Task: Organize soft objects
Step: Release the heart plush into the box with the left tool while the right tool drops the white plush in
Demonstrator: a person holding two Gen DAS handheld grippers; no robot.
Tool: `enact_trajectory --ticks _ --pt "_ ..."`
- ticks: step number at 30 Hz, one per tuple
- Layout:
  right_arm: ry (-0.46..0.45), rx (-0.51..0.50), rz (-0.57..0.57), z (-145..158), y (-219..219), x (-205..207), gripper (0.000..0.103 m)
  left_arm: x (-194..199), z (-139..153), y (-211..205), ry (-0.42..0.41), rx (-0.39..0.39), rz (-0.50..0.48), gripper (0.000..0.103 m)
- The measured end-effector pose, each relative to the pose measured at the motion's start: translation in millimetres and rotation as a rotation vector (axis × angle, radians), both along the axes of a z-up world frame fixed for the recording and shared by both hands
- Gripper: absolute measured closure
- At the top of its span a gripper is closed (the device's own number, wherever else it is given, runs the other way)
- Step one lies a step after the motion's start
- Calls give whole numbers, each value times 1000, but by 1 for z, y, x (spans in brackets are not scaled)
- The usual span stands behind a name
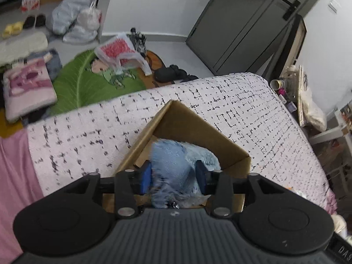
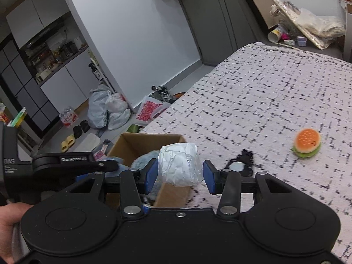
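The left tool (image 1: 173,177) hangs over the cardboard box (image 1: 198,129) on the bed (image 1: 253,101), its pads flanking a fluffy light-blue plush (image 1: 176,165); whether they press it cannot be told. The right tool (image 2: 180,176) holds a white plastic-wrapped bundle (image 2: 179,167) at the box's edge. A burger plush (image 2: 307,143) lies apart.
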State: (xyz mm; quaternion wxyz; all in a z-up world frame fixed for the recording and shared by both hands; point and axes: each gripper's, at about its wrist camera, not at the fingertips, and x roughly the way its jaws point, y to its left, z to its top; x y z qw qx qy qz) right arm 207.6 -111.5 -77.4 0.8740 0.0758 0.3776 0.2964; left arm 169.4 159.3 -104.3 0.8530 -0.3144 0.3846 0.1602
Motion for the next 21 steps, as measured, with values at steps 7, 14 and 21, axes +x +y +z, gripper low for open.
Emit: enact_trajectory --ticks 7,14,21 --pt "11 5 44 -2 22 -5 59 -4 -3 9 -24 -31 21 47" --pt "24 -10 80 -9 42 -10 59 -9 1 8 -46 -48 12 42" --pt "31 5 115 -10 52 -13 41 -12 2 8 -65 -42 -1 36"
